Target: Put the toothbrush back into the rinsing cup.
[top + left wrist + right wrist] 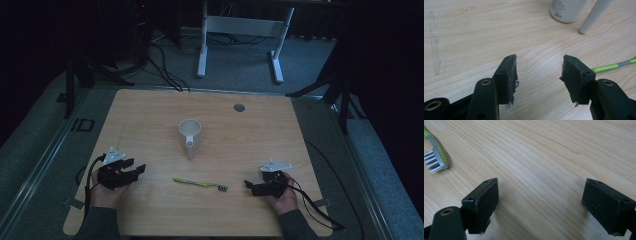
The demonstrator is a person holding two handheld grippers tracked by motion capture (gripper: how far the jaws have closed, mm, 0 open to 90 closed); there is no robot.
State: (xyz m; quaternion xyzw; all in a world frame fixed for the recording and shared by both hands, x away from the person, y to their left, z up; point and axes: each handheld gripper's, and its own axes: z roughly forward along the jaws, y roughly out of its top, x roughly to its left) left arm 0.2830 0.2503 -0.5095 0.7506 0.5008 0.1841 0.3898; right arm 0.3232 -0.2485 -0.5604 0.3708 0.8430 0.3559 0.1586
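A white cup (pixel 190 133) with a straight handle stands near the middle of the wooden table (pixel 150 110); its base (pixel 567 11) and handle (pixel 594 17) also appear in the left gripper view. A green and grey toothbrush (pixel 199 183) lies flat in front of the cup, its handle end (pixel 614 66) to the right of my left jaws and its bristle head (pixel 436 161) to the upper left of my right jaws. My left gripper (pixel 141 168) is open at the table's left, nothing between its pads. My right gripper (pixel 248 186) is open at the right front, holding nothing.
A round grey cable port (pixel 239 107) sits near the table's far edge. Beyond the table stand white desk legs (pixel 202 50) and cables on a grey floor. Black stands flank the table at both sides. A faint smear (pixel 434 47) marks the wood left of my left gripper.
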